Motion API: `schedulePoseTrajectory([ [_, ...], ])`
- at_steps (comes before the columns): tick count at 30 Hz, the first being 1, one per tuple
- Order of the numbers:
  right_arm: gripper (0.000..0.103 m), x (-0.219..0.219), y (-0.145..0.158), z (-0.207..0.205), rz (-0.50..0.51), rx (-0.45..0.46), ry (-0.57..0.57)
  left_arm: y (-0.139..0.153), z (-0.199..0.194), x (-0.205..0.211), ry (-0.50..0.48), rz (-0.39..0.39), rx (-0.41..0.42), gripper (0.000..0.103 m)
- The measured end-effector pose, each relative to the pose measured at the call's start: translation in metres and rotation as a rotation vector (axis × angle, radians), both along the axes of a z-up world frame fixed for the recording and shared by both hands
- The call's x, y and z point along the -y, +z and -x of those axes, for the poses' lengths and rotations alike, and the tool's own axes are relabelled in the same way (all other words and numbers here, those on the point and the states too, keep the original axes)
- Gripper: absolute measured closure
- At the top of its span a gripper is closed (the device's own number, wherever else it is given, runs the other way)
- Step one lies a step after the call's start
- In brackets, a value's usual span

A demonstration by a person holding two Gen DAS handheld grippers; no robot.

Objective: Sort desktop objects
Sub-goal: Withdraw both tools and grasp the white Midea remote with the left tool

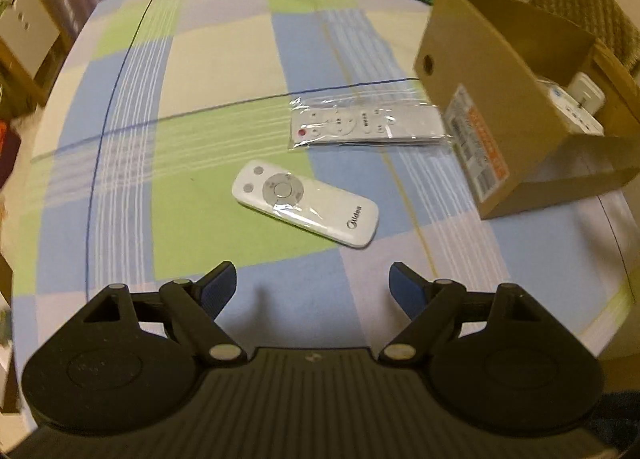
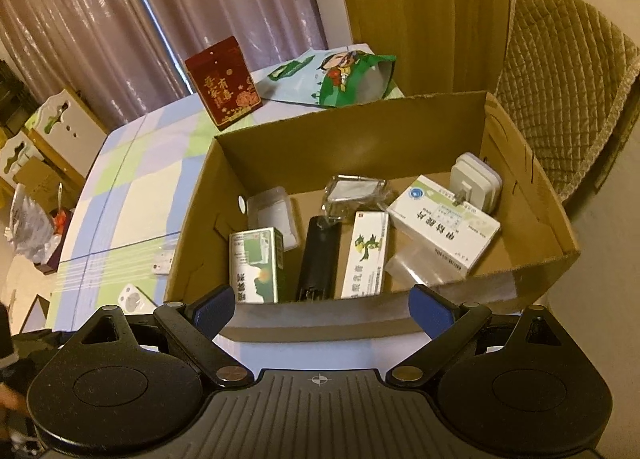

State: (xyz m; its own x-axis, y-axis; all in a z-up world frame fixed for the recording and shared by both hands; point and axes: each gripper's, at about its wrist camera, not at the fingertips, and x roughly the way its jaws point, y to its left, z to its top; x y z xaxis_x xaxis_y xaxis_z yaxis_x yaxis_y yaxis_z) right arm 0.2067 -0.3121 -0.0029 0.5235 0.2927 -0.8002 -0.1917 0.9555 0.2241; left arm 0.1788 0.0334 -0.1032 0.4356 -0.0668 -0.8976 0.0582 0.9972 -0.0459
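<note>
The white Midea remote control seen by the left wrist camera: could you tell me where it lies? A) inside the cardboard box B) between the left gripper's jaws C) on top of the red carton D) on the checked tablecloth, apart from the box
D: the white Midea remote control lies flat on the checked tablecloth, with cloth showing between it and the brown cardboard box, ahead of the open, empty left gripper.

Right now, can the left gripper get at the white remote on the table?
Probably yes. The left gripper is open, and the white remote lies flat on the tablecloth just ahead, with nothing between them.
</note>
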Motion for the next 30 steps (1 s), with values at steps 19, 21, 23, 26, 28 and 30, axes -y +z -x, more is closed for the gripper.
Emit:
schedulePoseTrajectory([
  [19,0.007,-0.056,0.003,-0.079,0.099,0.069,0.309,-0.048,-0.075,0.009,0.097,-0.058,0.007,0.055],
  [21,0.007,-0.075,0.006,-0.085,0.1,0.101,0.394,-0.046,-0.067,0.003,0.057,-0.056,0.01,0.064],
  [23,0.007,-0.093,0.007,-0.088,0.101,0.134,0.484,-0.045,-0.058,-0.003,0.015,-0.057,0.006,0.065],
  [26,0.007,-0.122,0.007,-0.089,0.113,0.173,0.624,-0.045,-0.047,-0.013,-0.003,-0.053,-0.005,0.061],
  [28,0.007,-0.14,0.004,-0.088,0.131,0.192,0.709,-0.045,-0.044,-0.016,-0.017,-0.049,0.002,0.061],
  [30,0.007,-0.157,-0.002,-0.09,0.145,0.192,0.773,-0.045,-0.046,-0.016,-0.033,-0.045,0.005,0.061],
])
